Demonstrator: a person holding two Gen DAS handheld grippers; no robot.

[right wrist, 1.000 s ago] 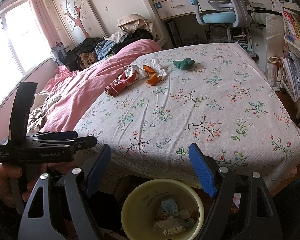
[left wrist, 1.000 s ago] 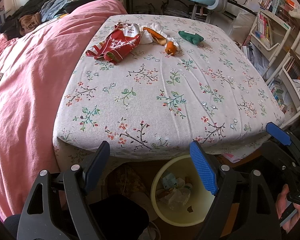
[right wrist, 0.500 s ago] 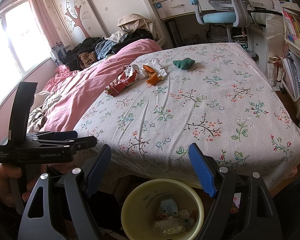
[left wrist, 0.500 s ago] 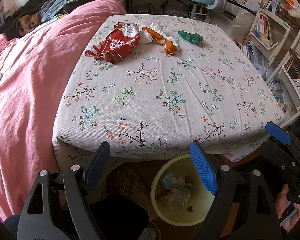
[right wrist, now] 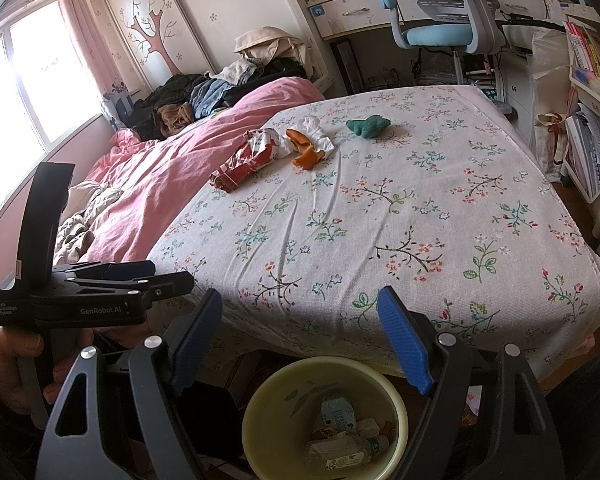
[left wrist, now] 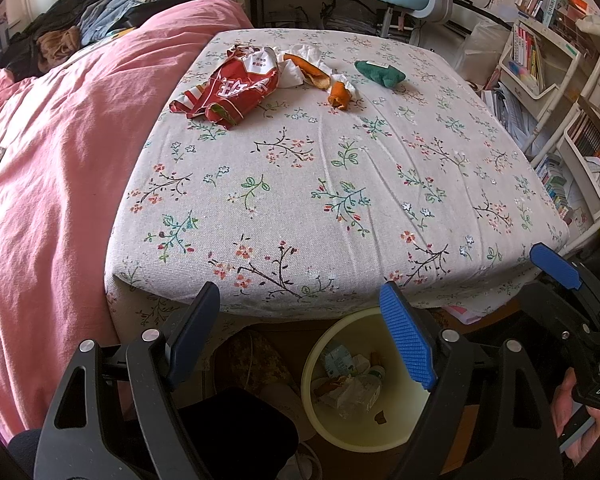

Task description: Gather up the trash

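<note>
floral bedsheet [left wrist: 340, 184] fills both views, pink quilt [left wrist: 60, 160] to one side. trash lies at its far end: a red snack bag [left wrist: 230, 90], orange peel [left wrist: 336, 94] on crumpled tissue [left wrist: 300, 64], and a green cloth lump [left wrist: 380, 74]. the yellow bin [right wrist: 324, 420] sits on the floor at the near edge, already holding 1 carton and wrappers. left gripper [left wrist: 300, 336] and right gripper [right wrist: 300, 336] both gape wide, holding nothing. likely risks: the long reach, pinching sheet with the bag, peel slipping loose. readable: "genrobot.ai" on the left gripper, "das" on the right; the bag's white characters are unclear.
</note>
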